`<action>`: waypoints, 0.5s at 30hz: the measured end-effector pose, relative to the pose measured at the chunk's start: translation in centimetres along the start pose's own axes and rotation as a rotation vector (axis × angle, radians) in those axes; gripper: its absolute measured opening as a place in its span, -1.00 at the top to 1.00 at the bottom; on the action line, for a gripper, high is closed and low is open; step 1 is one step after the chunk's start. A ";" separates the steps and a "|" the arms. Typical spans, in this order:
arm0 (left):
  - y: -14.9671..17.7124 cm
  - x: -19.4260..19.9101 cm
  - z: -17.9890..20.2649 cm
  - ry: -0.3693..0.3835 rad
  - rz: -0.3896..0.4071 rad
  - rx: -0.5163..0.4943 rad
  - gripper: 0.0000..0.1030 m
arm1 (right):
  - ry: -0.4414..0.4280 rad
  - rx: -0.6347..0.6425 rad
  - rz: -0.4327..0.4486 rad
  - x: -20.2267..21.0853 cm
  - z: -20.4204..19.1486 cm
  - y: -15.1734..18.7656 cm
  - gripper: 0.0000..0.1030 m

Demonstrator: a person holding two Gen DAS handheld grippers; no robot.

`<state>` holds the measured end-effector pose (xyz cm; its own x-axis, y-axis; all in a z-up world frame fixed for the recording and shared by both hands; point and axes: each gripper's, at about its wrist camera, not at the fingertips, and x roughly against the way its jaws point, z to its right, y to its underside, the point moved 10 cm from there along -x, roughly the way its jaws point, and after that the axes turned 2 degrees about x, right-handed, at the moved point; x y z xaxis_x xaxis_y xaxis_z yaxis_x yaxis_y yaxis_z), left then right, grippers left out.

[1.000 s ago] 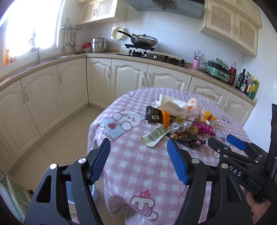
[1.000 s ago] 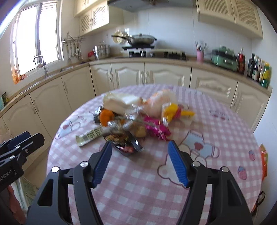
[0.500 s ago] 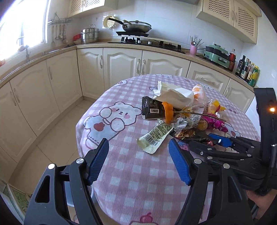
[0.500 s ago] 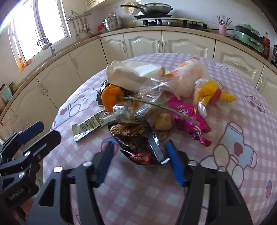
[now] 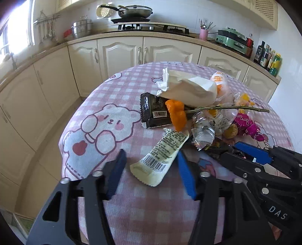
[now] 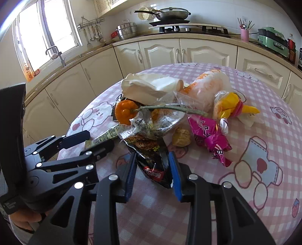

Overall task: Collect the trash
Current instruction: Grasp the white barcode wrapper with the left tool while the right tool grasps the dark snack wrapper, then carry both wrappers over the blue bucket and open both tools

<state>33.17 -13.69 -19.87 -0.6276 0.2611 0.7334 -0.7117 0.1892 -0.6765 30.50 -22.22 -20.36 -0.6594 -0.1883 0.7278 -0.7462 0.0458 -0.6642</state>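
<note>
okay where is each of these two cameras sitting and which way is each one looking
Left wrist: on the left gripper, looking down-forward at the pale barcode wrapper; its own fingers and the right gripper show.
Right wrist: on the right gripper, facing the black snack bag; the left gripper and a hand show.
Shared: the trash pile, checked tablecloth, kitchen counter.

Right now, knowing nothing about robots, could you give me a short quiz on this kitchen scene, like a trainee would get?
1. True or false: a pan stands on the stove.
2. What lies between the left gripper's fingers? A) pale wrapper B) orange pepper C) pink cup
3. Fill in: the right gripper's fingers press a ___ packet.

Key: 1 true. 2 A; the wrapper is not yet gripped. 3 dark. Both grippers' fingers have just been closing.
</note>
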 end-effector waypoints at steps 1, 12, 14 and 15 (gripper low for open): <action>0.0 -0.1 0.1 -0.012 -0.001 -0.014 0.26 | 0.000 0.001 0.000 0.0 0.1 -0.1 0.34; 1.3 3.0 -1.0 0.018 0.042 0.002 0.85 | -0.002 0.027 0.037 1.3 -1.1 0.1 0.50; 1.7 4.0 -1.6 0.031 0.053 0.018 0.85 | -0.007 0.034 0.038 1.6 -1.6 0.4 0.51; 1.9 4.8 -1.9 0.037 0.063 0.035 0.85 | -0.010 0.036 0.044 1.9 -1.9 0.5 0.52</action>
<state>29.40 -10.25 -17.77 -0.6597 0.3067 0.6861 -0.6822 0.1387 -0.7179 28.68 -20.67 -19.02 -0.6905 -0.1965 0.6961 -0.7125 0.0191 -0.7014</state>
